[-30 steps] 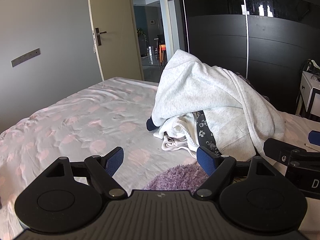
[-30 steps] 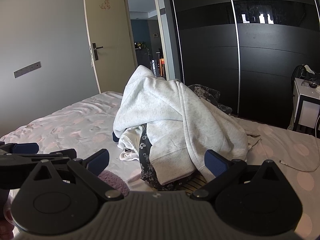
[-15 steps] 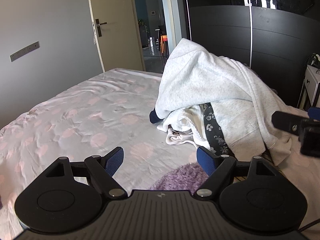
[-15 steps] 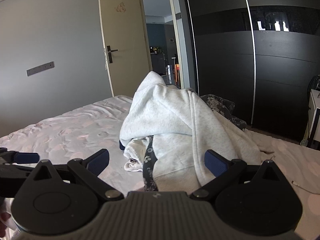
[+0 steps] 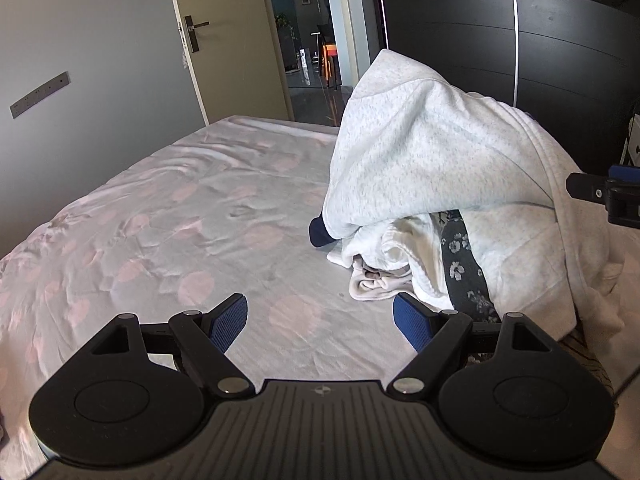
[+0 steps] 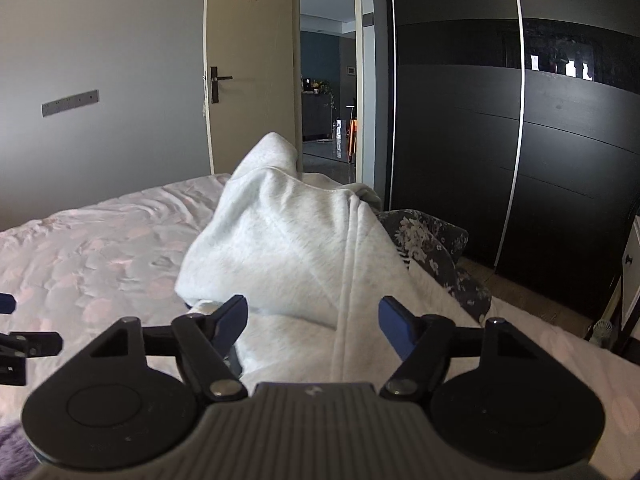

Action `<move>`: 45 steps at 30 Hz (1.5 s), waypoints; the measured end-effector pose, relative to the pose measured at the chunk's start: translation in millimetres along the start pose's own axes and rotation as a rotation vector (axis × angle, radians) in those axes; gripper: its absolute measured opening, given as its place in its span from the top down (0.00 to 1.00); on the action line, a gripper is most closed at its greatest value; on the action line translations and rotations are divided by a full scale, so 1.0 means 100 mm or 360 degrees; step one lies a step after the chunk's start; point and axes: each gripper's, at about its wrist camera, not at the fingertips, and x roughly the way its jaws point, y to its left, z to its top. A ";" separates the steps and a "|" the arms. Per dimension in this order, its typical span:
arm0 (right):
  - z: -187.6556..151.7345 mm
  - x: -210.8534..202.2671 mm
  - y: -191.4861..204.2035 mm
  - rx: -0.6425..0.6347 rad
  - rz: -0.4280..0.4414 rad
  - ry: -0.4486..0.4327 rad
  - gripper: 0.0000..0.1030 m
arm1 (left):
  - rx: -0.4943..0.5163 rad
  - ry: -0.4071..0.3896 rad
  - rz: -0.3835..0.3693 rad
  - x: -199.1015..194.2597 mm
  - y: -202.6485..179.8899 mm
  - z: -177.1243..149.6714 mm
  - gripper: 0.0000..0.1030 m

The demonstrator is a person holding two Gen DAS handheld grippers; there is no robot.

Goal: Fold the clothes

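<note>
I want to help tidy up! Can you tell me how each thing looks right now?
Grey sweatshirt: unfolded, draped over the pile.
White garment: crumpled underneath.
Floral garment: unfolded, partly buried.
Door: open.
Left claw: open, empty.
Right claw: open, has just been closing, sweatshirt between its fingers, not pinched.

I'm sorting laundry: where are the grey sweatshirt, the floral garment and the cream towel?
grey sweatshirt (image 5: 420,152), left wrist view, its draped back.
floral garment (image 5: 460,264), left wrist view, dark strip.
cream towel (image 5: 390,248), left wrist view, bunched folds.
</note>
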 end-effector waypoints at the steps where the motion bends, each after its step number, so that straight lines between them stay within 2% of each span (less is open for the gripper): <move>1: 0.03 0.08 -0.04 -0.0001 -0.0012 0.0008 0.28 | 0.0004 0.0007 -0.0002 0.05 -0.01 0.03 0.22; 6: 0.22 0.45 -0.19 -0.0012 -0.0059 0.0031 0.29 | 0.0020 0.0050 -0.0010 0.28 -0.02 0.19 0.22; 9: 0.35 0.64 -0.24 -0.0003 -0.0051 0.0042 0.36 | 0.0016 0.0074 -0.0036 0.39 -0.02 0.26 0.23; 12: 0.45 0.82 -0.28 0.0002 -0.0042 0.0068 0.39 | -0.0001 0.0096 -0.0053 0.48 -0.02 0.32 0.23; 16: 0.54 1.09 -0.41 0.0073 0.0001 0.0149 0.52 | 0.0005 0.0125 -0.0040 0.55 0.00 0.37 0.23; 18: 0.60 1.21 -0.51 0.0149 0.0068 0.0175 0.54 | -0.0004 0.0130 -0.0027 0.56 0.02 0.39 0.23; 20: 0.66 1.31 -0.59 0.0203 0.0137 0.0216 0.65 | -0.0017 0.0130 -0.0019 0.56 0.04 0.40 0.23; 22: 0.71 1.34 -0.61 0.0246 0.0189 0.0237 0.81 | -0.0022 0.0125 -0.0015 0.54 0.05 0.41 0.23; 25: 0.74 1.20 -0.48 0.0181 0.0281 0.0218 0.89 | -0.0021 0.0115 -0.0002 0.49 0.05 0.41 0.23; 31: 0.72 0.87 -0.07 0.0086 0.0509 0.0200 0.89 | -0.0039 0.0077 0.0013 0.34 0.02 0.45 0.23; 35: 0.65 0.58 0.23 -0.0023 0.0715 0.0169 0.89 | -0.0065 0.0041 0.0034 0.17 0.07 0.48 0.23; 39: 0.56 0.22 0.52 -0.0106 0.0981 0.0151 0.90 | -0.0107 0.0004 0.0048 0.00 0.15 0.51 0.23; 45: 0.29 -0.03 0.79 -0.0138 0.1168 0.0278 0.90 | -0.0169 -0.0017 0.0065 -0.24 0.27 0.47 0.23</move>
